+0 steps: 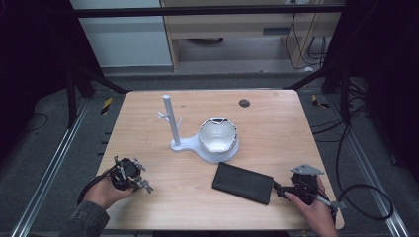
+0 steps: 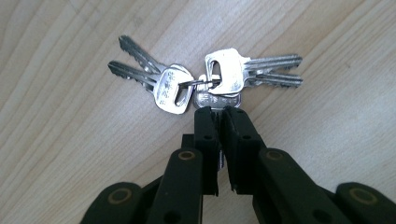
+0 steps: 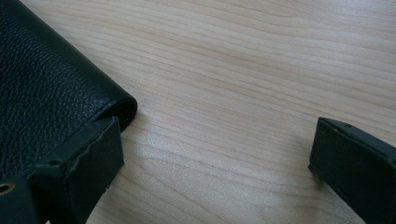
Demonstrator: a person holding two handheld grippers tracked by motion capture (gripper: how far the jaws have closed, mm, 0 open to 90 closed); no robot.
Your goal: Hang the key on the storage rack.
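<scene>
Pinching serrated metal keys (image 2: 205, 81), pebbled leather wallet (image 3: 42, 88) — wood-grain table (image 3: 243, 70)

desk (image 1: 163, 202): light wood | on it: white stand (image 1: 173, 129) with bowl (image 1: 218, 136) at middle; black wallet (image 1: 243, 183) front right; keys (image 2: 205, 81) front left

stamped characters on key (image 2: 172, 88), illegible

On the table (image 1: 148, 113), a stand (image 1: 170, 123) rose left of a bowl (image 1: 218, 136), both near the middle. A wallet (image 1: 243, 183) lay in front of the bowl, toward the right. The keys (image 2: 201, 81) rested on the table at the front left, well apart from the wallet.
</scene>
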